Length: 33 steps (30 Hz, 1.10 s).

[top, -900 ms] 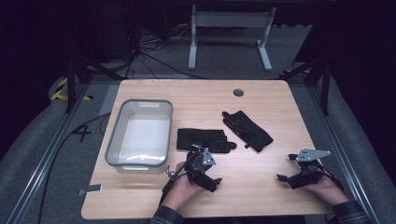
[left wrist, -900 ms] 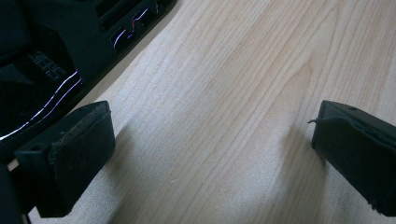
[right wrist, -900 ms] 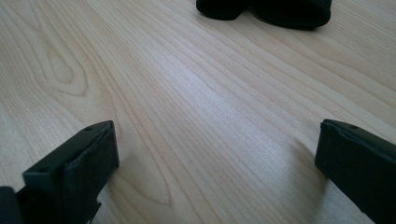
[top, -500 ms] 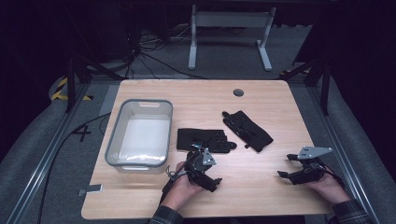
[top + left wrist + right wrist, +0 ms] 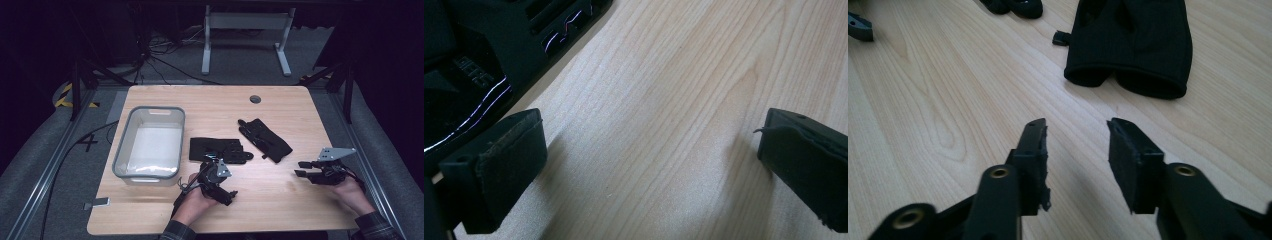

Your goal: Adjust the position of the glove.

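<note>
Left gripper (image 5: 216,181) jaws wide, empty, beside near glove (image 5: 220,149) on worktop (image 5: 280,210) | right gripper (image 5: 311,169) jaws part-open, empty, facing far glove (image 5: 265,140) | Risk: pinching fabric edge only, glove slipping free

White numeral 4 painted on the grey floor (image 5: 90,142) left of the table, yellow-and-black hazard stripes (image 5: 66,96) on the floor at upper left, raised lettering on the black glove (image 5: 474,75) too blurred to read

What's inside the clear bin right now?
The clear bin looks empty in the high view: its pale floor shows bare, with no glove inside. Both black gloves lie on the table beside it. The near wall's glare hides little.
</note>
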Tool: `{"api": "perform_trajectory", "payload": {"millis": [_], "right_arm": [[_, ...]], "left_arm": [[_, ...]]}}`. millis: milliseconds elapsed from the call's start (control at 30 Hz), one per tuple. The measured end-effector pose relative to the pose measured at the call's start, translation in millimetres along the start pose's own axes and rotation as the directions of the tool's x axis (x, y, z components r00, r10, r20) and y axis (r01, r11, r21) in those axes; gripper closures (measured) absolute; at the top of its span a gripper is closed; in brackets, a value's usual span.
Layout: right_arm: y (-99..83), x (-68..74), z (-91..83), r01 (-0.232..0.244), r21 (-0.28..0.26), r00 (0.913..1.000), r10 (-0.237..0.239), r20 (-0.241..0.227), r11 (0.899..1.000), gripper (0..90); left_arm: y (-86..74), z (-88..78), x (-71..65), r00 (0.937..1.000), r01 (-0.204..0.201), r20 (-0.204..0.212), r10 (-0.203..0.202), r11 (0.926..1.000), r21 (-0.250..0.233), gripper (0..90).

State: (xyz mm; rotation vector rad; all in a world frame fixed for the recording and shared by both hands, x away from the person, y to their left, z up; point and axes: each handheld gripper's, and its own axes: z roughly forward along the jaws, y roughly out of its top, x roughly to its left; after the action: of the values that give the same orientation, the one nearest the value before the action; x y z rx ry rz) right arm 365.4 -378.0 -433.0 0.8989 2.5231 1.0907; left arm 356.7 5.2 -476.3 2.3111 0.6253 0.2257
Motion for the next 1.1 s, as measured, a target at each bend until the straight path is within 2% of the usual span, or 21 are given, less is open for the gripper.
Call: {"api": "perform_trajectory", "payload": {"millis": [200,267,633,800,867,1100], "right_arm": [[14.0,-4.7,3.1,0.018,-0.013,0.9998,-0.018,-0.009,1.000,86.0],[21.2,-7.0,5.1,0.025,-0.023,0.9996,-0.025,-0.009,0.999,89.6],[49.6,-22.2,23.8,0.036,-0.033,0.9987,-0.037,-0.033,0.999,90.0],[57.7,-29.7,34.4,0.038,-0.032,0.9989,-0.039,-0.025,0.999,90.0],[59.3,-37.0,43.0,0.032,-0.013,0.9993,-0.032,-0.021,0.999,90.0],[57.9,-43.9,57.2,0.027,0.030,0.9993,-0.026,-0.027,0.999,90.0]], "left_arm": [[0.0,0.0,0.0,1.0000,0.000,0.000,0.000,1.0000,0.000,0.0],[0.0,0.0,0.0,1.0000,0.001,0.000,-0.001,1.0000,0.000,0.0],[-0.1,-0.2,-0.2,1.0000,0.001,-0.001,-0.001,1.0000,0.000,0.0],[-0.1,-0.1,-0.1,1.0000,0.000,0.000,0.000,1.0000,0.000,0.0],[-0.1,-0.2,-0.1,1.0000,0.001,-0.001,-0.001,1.0000,0.000,0.0],[-0.2,-0.2,-0.3,1.0000,0.001,-0.002,-0.001,1.0000,0.000,0.0]]}}
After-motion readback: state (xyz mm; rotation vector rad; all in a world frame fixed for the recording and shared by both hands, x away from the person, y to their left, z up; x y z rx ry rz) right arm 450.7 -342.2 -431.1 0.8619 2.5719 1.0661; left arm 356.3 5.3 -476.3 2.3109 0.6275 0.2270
